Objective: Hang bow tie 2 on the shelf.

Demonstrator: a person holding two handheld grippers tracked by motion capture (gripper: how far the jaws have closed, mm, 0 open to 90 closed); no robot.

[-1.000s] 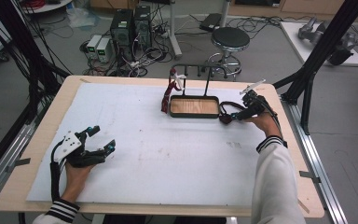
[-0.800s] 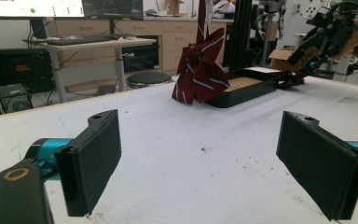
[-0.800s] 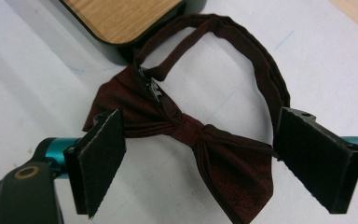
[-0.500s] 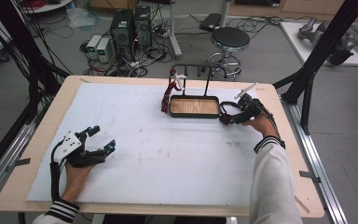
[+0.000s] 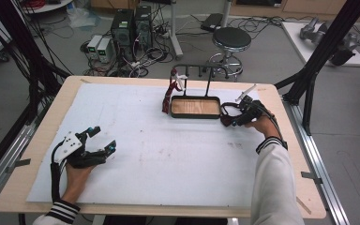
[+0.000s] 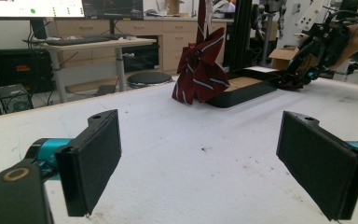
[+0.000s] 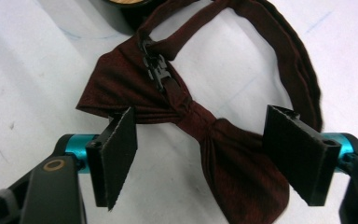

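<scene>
Right gripper [image 7: 200, 154] has edged toward the dark red satin bow tie [image 7: 205, 126]; its fingers, just closing, straddle the knot unpressed. Left gripper [image 5: 101, 139] rests on the bench [image 5: 37, 140], fingers spread.

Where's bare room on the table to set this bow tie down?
Bare: the white mat between the left claw and the tray, and its near edge. Crowded: the far right, where the right claw, dark red bow tie and striped tie cluster.
</scene>
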